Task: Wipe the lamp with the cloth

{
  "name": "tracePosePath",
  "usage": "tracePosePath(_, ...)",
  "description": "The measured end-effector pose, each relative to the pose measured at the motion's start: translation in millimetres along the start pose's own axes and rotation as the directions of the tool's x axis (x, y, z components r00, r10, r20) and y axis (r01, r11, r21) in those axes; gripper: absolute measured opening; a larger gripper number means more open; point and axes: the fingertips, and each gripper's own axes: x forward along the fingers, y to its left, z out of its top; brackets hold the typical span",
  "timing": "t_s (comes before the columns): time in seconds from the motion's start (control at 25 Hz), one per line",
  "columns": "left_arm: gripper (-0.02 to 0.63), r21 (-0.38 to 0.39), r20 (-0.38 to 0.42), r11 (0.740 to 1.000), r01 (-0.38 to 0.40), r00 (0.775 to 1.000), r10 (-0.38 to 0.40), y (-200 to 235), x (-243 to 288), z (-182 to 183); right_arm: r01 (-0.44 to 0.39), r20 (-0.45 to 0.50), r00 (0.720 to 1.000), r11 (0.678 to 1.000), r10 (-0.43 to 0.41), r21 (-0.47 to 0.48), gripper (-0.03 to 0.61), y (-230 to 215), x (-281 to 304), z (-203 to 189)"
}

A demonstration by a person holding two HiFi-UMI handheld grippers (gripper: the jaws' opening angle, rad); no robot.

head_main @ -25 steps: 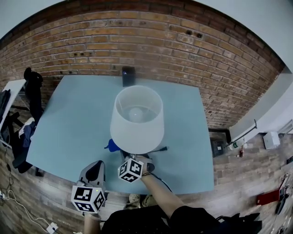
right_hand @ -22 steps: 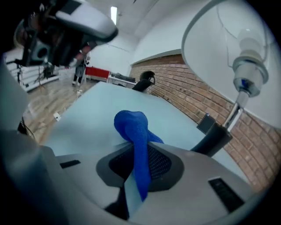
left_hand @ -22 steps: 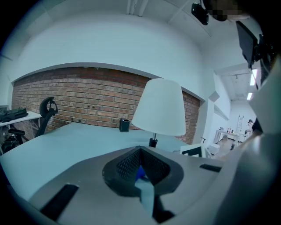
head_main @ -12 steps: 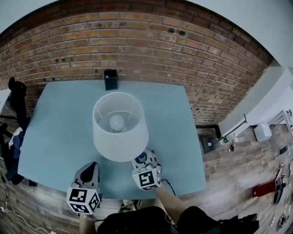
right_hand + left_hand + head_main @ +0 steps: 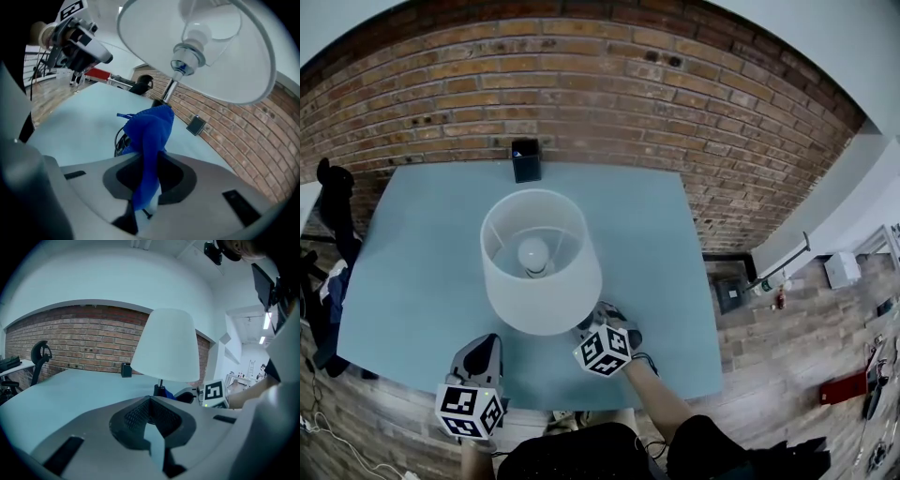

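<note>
Right gripper [image 5: 149,197] jaws clenched on the blue cloth [image 5: 150,133], which sticks up out of the notch toward the lamp's stem [image 5: 169,90]. Only my right gripper view shows this: it looks up under the shade [image 5: 225,70] at the bulb [image 5: 199,35], with a black cable [image 5: 117,140] on the table behind the cloth. Whether cloth touches stem, can't tell. Head view: the lamp [image 5: 541,267] stands upright mid-table, nearer my edge, and its shade hides the cloth and my right jaw tips (only the marker cube [image 5: 605,350] and gripper body show, just beside the shade's near rim). Left gripper [image 5: 152,427] jaws closed together, nothing between them. It sits back at the near edge of the table [image 5: 412,272], apart from the lamp. Left gripper view gives the lamp side-on, with a blue scrap by its base. Small black box [image 5: 525,160] at the far table edge, against the brick wall [image 5: 581,94].
</note>
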Motion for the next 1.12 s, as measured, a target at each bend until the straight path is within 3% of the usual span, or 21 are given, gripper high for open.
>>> tracePosePath(0.08,0.009,0.004,0.0,1.0,-0.001,1.0,0.001,-1,1,1,-0.063,0.056,0.997,0.99,0.057,0.125,0.066,-11,-7,1)
tracePosePath(0.16,0.009,0.01,-0.001,1.0,-0.009,1.0,0.009,0,1,2,-0.146,0.184,0.978,0.948,0.095,0.282,0.066,-35,-17,5)
tracePosePath(0.28,0.009,0.023,-0.008,0.999,-0.033,0.999,0.033,5,-3,4,-0.306,0.385,0.911,0.868,0.147,0.392,0.066,-81,-26,17)
tracePosePath(0.32,0.008,0.025,-0.011,0.999,-0.044,0.999,0.044,7,-5,4,-0.395,0.448,0.871,0.831,0.203,0.391,0.066,-90,-25,24)
tracePosePath(0.44,0.008,0.023,-0.028,0.997,-0.077,0.997,0.078,14,-11,0,-0.661,0.6,0.699,0.673,0.39,0.332,0.066,-94,-16,49)
tracePosePath(0.64,0.008,-0.001,-0.06,0.993,-0.115,0.992,0.115,20,-17,-6,-0.856,0.705,0.469,0.469,0.532,0.215,0.066,-82,3,80)
tracePosePath(0.72,0.008,-0.004,-0.074,0.993,-0.122,0.99,0.121,21,-18,-8,-0.893,0.704,0.413,0.411,0.578,0.186,0.066,-70,8,86)
tracePosePath(0.8,0.008,-0.012,-0.084,0.992,-0.126,0.989,0.125,20,-18,-10,-0.901,0.703,0.399,0.393,0.588,0.183,0.066,-65,15,85)
tracePosePath(0.88,0.008,-0.018,-0.084,0.991,-0.131,0.988,0.129,22,-17,-11,-0.896,0.678,0.423,0.392,0.601,0.211,0.066,-62,22,78)
tracePosePath(1.04,0.008,-0.016,-0.084,0.992,-0.124,0.989,0.123,23,-16,-11,-0.827,0.467,0.56,0.5,0.684,0.259,0.066,-37,45,43)
tracePosePath(1.12,0.008,-0.006,-0.074,0.993,-0.119,0.99,0.118,23,-14,-10,-0.798,0.433,0.602,0.527,0.671,0.293,0.066,-36,50,34)
